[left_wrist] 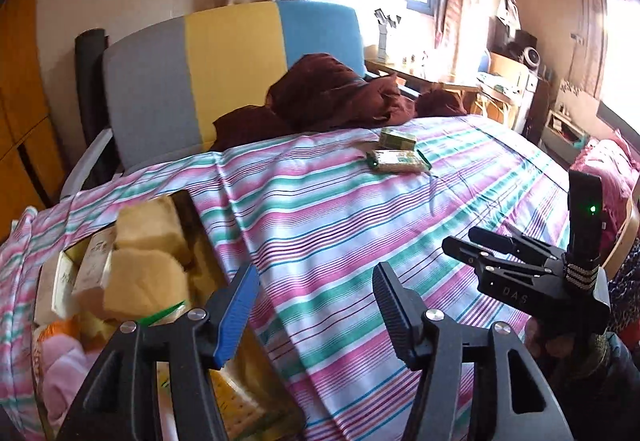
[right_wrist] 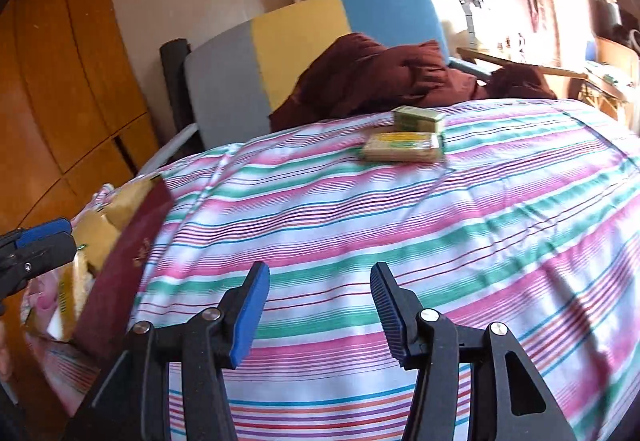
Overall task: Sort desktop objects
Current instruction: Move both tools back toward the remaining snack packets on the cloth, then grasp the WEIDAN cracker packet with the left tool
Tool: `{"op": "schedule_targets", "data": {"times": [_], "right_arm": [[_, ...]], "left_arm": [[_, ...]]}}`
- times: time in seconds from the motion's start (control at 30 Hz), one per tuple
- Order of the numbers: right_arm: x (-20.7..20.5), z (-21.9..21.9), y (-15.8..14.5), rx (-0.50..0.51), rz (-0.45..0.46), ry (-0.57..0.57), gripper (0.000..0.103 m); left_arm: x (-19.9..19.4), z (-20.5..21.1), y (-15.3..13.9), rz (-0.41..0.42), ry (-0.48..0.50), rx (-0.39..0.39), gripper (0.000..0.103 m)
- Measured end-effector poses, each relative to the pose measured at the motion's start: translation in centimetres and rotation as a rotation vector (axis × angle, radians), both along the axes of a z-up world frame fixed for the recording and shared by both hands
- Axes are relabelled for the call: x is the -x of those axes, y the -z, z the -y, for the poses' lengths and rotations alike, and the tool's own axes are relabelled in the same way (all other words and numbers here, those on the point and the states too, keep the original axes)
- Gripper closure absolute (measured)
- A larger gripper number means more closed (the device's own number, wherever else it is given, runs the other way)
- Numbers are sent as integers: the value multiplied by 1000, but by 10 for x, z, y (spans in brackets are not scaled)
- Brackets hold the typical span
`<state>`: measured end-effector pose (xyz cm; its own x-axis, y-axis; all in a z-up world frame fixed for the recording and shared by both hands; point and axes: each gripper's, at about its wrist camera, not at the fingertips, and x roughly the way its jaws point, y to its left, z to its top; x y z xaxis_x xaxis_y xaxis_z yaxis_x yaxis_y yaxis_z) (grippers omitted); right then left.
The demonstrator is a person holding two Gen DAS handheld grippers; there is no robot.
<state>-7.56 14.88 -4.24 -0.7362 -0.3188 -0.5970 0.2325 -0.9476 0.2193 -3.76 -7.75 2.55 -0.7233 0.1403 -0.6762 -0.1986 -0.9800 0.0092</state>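
Observation:
Two green-and-yellow packets lie on the striped cloth at the far side: a flat wrapped one (left_wrist: 398, 160) (right_wrist: 404, 147) and a smaller box (left_wrist: 397, 139) (right_wrist: 418, 119) just behind it. An open box (left_wrist: 202, 241) with a dark red wall (right_wrist: 120, 269) sits at the left, filled with yellow sponges (left_wrist: 148, 225), packets and a pink item. My left gripper (left_wrist: 316, 313) is open and empty, hovering at the box's right edge. My right gripper (right_wrist: 318, 305) is open and empty over bare cloth, well short of the packets; it also shows at the right in the left wrist view (left_wrist: 460, 237).
The striped cloth (right_wrist: 400, 241) covers the whole surface. A crumpled dark brown garment (left_wrist: 332, 93) lies behind the packets against a grey, yellow and blue chair back (left_wrist: 232, 69). A wooden cabinet (right_wrist: 60, 81) stands at the left, and a cluttered desk (left_wrist: 500, 81) at the far right.

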Motion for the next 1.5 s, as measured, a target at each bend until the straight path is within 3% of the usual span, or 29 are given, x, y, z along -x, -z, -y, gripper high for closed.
{"op": "schedule_targets", "data": {"times": [0.23,0.57,0.87,1.1,1.2,1.27,1.5], "right_arm": [[21,-37,11,-50,44,86,41],[28,-66,17,75,55,70,38],[27,-72,21,179,49,17,38],[36,-75,30,226,98,-10,38],[38,-76,32,246,103,-20,37],[39,-78,34,262,106,-26,36],[41,-79,35,280,108,-38,33]], "left_arm": [[56,-56,6,37,114,66,42],[157,-123,19,104,361,185,41],[226,-162,56,190,583,325,41],[262,-168,71,208,679,358,40],[271,-170,77,211,710,376,40],[277,-171,82,224,725,383,34],[286,-177,93,253,783,400,33]]}}
